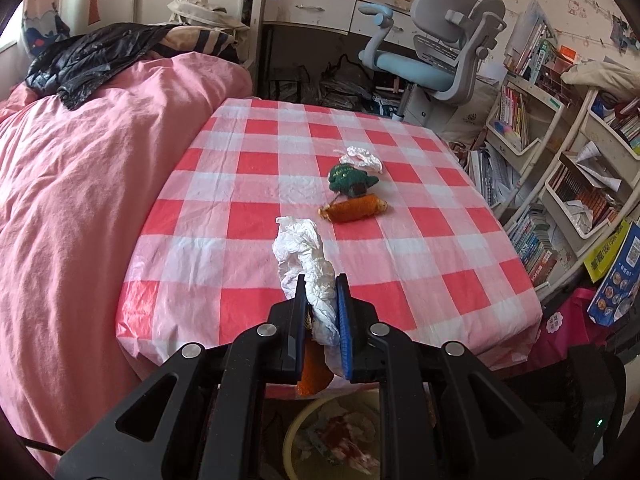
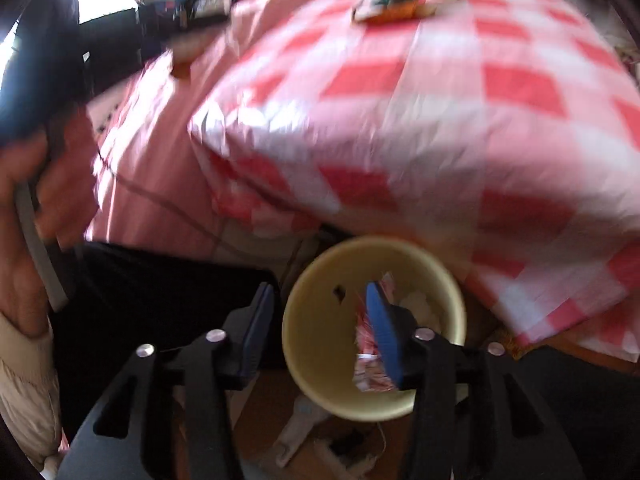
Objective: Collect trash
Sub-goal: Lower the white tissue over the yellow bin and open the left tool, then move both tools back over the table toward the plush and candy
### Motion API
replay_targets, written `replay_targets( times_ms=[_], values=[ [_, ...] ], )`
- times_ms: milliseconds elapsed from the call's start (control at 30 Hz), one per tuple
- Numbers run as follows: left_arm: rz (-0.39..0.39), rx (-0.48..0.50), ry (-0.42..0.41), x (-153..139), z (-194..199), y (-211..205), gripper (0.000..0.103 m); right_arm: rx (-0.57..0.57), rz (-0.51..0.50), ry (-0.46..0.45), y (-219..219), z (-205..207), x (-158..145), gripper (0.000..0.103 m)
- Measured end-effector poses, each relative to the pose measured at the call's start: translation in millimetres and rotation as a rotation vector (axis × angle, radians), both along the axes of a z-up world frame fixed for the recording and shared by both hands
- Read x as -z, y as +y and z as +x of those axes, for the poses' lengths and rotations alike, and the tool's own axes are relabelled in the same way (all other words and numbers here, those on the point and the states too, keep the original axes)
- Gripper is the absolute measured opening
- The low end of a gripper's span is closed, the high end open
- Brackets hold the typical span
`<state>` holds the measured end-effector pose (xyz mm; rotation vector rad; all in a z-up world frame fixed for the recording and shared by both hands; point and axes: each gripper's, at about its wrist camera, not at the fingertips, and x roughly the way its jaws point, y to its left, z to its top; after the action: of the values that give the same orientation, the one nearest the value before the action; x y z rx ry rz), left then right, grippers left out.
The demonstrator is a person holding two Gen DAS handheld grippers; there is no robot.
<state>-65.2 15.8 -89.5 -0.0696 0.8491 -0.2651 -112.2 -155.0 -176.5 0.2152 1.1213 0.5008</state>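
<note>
My left gripper (image 1: 320, 284) is shut on a crumpled white tissue (image 1: 304, 256) and holds it above the near edge of the red-and-white checked table (image 1: 248, 184). A yellow trash bin (image 1: 296, 432) with scraps inside stands below it on the floor. A second crumpled tissue (image 1: 362, 158), a green knitted toy (image 1: 350, 178) and an orange knitted toy (image 1: 356, 208) lie on the table. My right gripper (image 2: 318, 300) is open above the yellow bin (image 2: 320, 328); a red-and-white wrapper (image 2: 370, 356) is in the bin by the right finger. The right view is blurred.
A pink-covered bed (image 1: 80, 184) with a black jacket (image 1: 92, 56) lies left of the table. A desk chair (image 1: 432, 52) and crowded bookshelves (image 1: 560, 184) stand behind and right. A hand (image 2: 24, 232) shows at the left in the right wrist view.
</note>
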Motion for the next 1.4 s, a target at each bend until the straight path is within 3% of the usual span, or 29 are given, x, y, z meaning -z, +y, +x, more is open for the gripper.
replay_targets(
  times_ms=[133,267,333,367,433,533,733,833,1400],
  values=[
    [0.039,0.055,0.075,19.4,-18.9,-16.1,0.013,0.135,-0.037,-0.124,-20.7,-1.7,-17.0,0.063],
    [0.083,0.18,0.232,49.6,-37.0,-38.0,0.016,0.283,-0.058,-0.256,-40.4,-4.3,-36.2,0.076],
    [0.143,0.223,0.244,56.2,-46.5,-48.8,0.035,0.338,-0.064,-0.29,-46.9,-5.9,-40.9,0.079],
    [0.174,0.225,0.222,54.6,-50.2,-52.2,0.042,0.355,-0.065,-0.299,-49.2,-5.8,-42.1,0.079],
    [0.213,0.195,0.159,47.1,-52.8,-51.7,0.066,0.377,-0.073,-0.323,-49.2,-7.6,-45.6,0.082],
    [0.181,0.107,0.107,33.8,-47.3,-35.6,0.074,0.39,-0.09,-0.374,-47.9,-12.0,-53.7,0.086],
    [0.109,-0.088,0.045,17.7,-31.1,-0.5,0.082,0.369,-0.136,-0.393,-43.8,-12.1,-51.3,0.091],
    [0.078,-0.138,0.026,14.4,-27.7,7.9,0.084,0.345,-0.167,-0.403,-36.7,-12.2,-49.1,0.091],
    [0.041,-0.181,-0.006,10.5,-26.8,16.6,0.086,0.277,-0.256,-0.395,-14.9,-13.7,-39.4,0.092]
  ],
)
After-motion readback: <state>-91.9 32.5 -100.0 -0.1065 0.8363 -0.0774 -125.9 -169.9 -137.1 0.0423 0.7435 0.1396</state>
